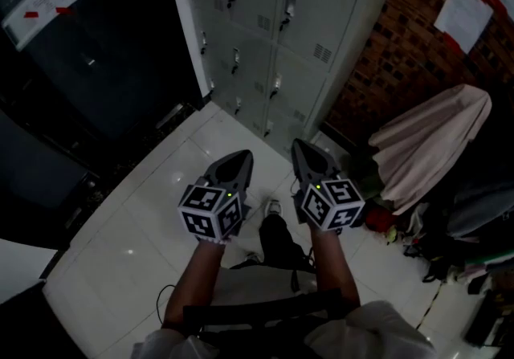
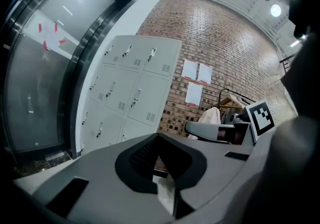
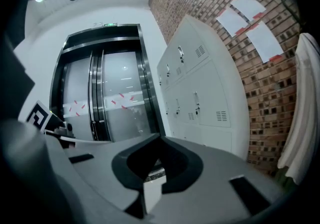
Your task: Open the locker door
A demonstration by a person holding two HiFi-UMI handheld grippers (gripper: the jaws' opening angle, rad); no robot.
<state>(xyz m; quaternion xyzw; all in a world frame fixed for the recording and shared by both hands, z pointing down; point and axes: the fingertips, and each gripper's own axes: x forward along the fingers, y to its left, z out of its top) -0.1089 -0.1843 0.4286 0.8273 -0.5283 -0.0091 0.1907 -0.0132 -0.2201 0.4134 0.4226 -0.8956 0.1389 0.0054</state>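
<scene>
A grey bank of lockers stands ahead against the wall, all its doors closed, each with a small handle. The same lockers show in the left gripper view and lockers in the right gripper view, still some way off. My left gripper and right gripper are held side by side at waist height, pointing toward the lockers. Both have their jaws together with nothing between them. Neither touches a locker.
A brick wall with paper sheets runs to the right of the lockers. A cloth-covered rack and clutter on the floor stand at the right. Dark glass lift doors are at the left. White tiled floor lies between me and the lockers.
</scene>
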